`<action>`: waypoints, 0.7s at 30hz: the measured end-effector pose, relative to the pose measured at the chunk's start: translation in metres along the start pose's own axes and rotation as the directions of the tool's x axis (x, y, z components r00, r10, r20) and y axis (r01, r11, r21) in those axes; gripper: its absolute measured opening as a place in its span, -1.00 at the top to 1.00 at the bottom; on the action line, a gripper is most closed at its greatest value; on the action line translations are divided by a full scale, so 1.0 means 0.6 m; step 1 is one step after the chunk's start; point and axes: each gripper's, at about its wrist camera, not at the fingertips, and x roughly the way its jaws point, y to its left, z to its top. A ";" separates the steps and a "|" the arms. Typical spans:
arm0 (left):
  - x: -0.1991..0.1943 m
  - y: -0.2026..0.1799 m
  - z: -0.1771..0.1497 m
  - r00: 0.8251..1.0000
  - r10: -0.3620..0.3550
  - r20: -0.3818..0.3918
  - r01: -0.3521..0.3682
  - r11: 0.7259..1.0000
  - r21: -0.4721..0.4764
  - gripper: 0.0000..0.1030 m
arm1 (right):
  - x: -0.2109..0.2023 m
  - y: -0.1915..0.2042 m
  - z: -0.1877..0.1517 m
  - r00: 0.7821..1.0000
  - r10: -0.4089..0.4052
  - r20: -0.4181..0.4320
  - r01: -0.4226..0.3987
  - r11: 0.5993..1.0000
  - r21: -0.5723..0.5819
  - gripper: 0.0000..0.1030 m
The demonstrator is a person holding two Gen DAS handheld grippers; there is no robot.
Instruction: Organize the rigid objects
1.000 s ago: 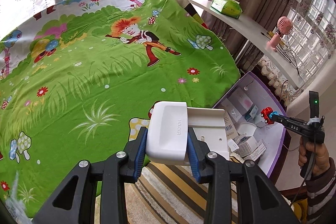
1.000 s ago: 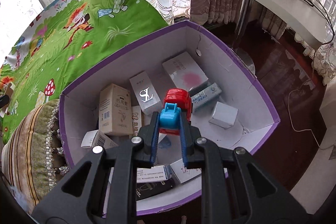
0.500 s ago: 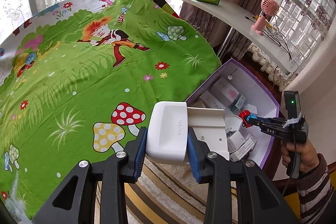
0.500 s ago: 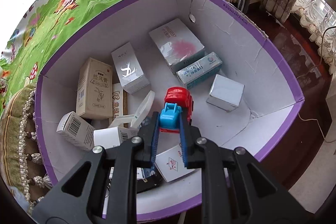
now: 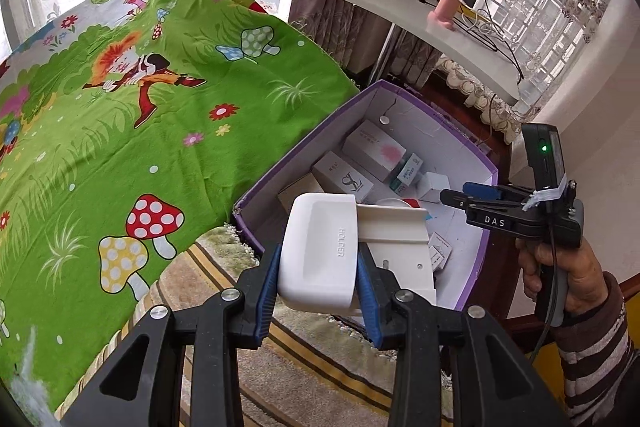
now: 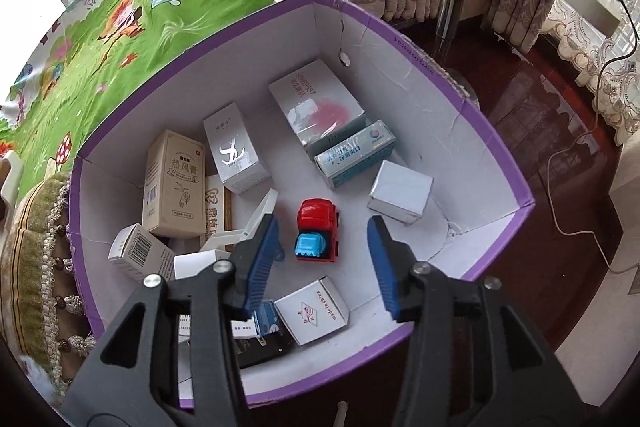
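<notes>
Over the purple box (image 6: 460, 91), right tongs (image 6: 326, 259) gape, seemingly level.

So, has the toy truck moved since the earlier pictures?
Yes. The toy truck has left the right claw, now open, and lies lower, on the box floor.

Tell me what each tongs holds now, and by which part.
Left tongs clamp the white plastic holder by its two sides. Right tongs are open, holding nothing.
</notes>
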 end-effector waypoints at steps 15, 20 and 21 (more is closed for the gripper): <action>-0.017 -0.029 -0.064 0.996 -0.075 -0.041 0.067 0.984 -0.166 -0.52 | -0.174 0.069 -0.074 0.989 -0.074 0.132 0.075 0.997 -0.004 -0.62; -0.044 -0.044 -0.102 0.999 -0.035 0.013 0.037 0.980 -0.197 -0.63 | -0.210 0.073 -0.118 0.986 -0.087 0.142 0.085 0.996 0.020 -0.66; -0.046 -0.046 -0.107 0.999 -0.026 0.026 0.031 0.979 -0.202 -0.64 | -0.212 0.072 -0.125 0.986 -0.091 0.141 0.089 0.996 0.020 -0.66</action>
